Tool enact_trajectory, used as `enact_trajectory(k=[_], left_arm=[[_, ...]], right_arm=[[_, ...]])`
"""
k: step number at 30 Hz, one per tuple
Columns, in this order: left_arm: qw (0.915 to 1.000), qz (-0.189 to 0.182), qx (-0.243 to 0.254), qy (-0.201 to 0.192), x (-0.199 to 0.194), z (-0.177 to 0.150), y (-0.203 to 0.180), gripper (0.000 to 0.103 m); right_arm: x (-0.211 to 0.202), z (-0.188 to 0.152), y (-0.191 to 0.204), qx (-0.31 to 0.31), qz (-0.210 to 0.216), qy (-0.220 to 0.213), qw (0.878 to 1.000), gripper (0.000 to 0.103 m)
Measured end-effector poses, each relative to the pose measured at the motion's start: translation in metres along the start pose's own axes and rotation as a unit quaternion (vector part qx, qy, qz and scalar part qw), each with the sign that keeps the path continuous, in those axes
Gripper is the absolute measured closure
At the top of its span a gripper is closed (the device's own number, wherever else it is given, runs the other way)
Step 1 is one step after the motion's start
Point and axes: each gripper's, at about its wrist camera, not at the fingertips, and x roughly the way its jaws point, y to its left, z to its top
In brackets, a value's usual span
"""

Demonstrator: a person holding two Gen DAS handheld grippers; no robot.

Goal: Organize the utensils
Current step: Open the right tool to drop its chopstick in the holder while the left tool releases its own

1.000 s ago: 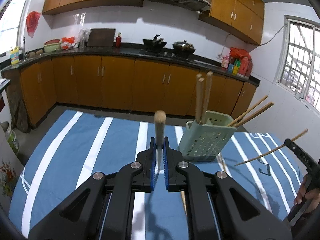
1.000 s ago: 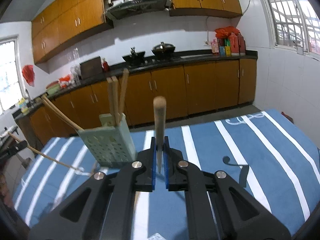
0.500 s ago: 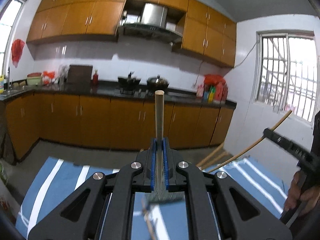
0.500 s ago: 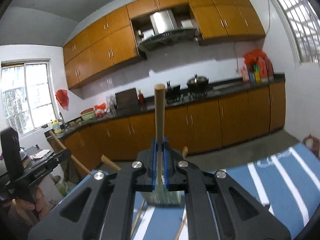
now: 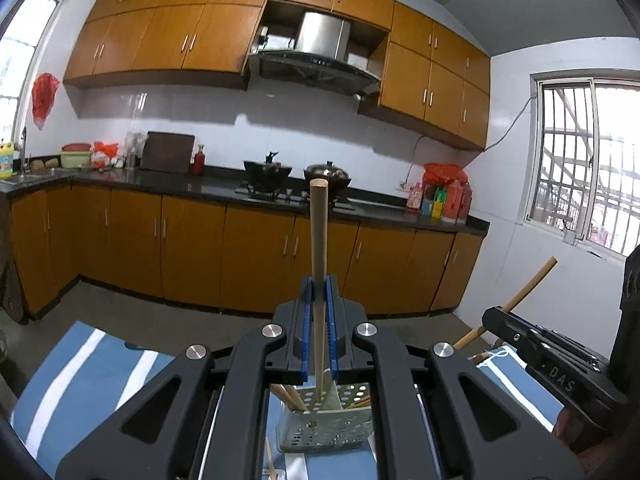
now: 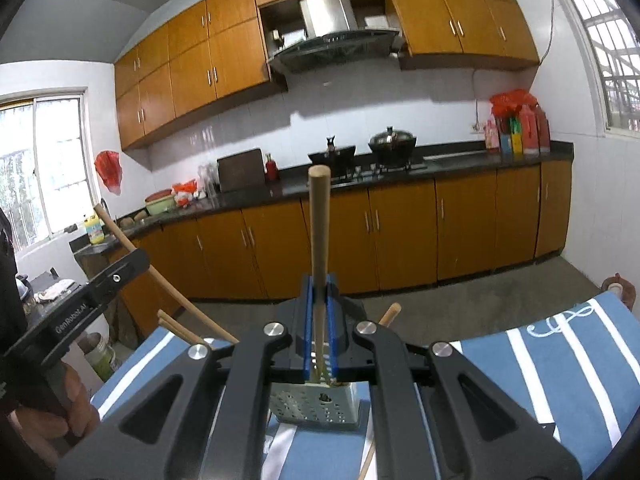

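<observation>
Left gripper (image 5: 318,294): jaws closed on a round pale wooden stick (image 5: 319,236), upright between the pads, lower end just over the perforated pale-green plastic utensil holder (image 5: 320,432) below the jaws. Right gripper (image 6: 319,292): same clamp on a second wooden stick (image 6: 319,236), holder (image 6: 314,404) directly beneath. Best to keep each stick vertical, lower until the tip clears the rim, then release. A second ago the holder stood ahead of the jaws on the blue striped surface (image 6: 560,356); now both grippers are over it.
</observation>
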Motion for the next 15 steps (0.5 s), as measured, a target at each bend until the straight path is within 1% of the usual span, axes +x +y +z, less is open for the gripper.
enact_trajectory(k=[5, 7, 9, 10, 11, 15], left_arm=[[0.9995, -0.001, -0.001, 0.032, 0.009, -0.011, 0.002, 0.096], [0.9994, -0.004, -0.007, 0.035, 0.008, -0.013, 0.005, 0.095], [0.9995, -0.001, -0.006, 0.031, 0.005, -0.011, 0.005, 0.083], [0.9996, 0.001, -0.006, 0.026, 0.004, -0.009, 0.004, 0.069], [0.9998, 0.002, -0.007, 0.02, 0.0, -0.008, 0.005, 0.064], [0.9999, 0.001, -0.012, 0.009, -0.011, -0.001, 0.008, 0.064]], right_arm=[[0.008, -0.007, 0.0, -0.002, 0.001, 0.016, 1.0, 0.095], [0.007, -0.008, -0.001, 0.001, 0.003, 0.015, 1.0, 0.094], [0.004, -0.006, 0.0, -0.001, 0.003, 0.012, 1.0, 0.093], [0.001, -0.005, -0.001, 0.0, 0.003, 0.008, 1.0, 0.093], [-0.002, -0.004, -0.001, 0.002, 0.004, 0.006, 1.0, 0.093], [-0.021, 0.0, -0.004, 0.007, 0.005, -0.014, 1.0, 0.09]])
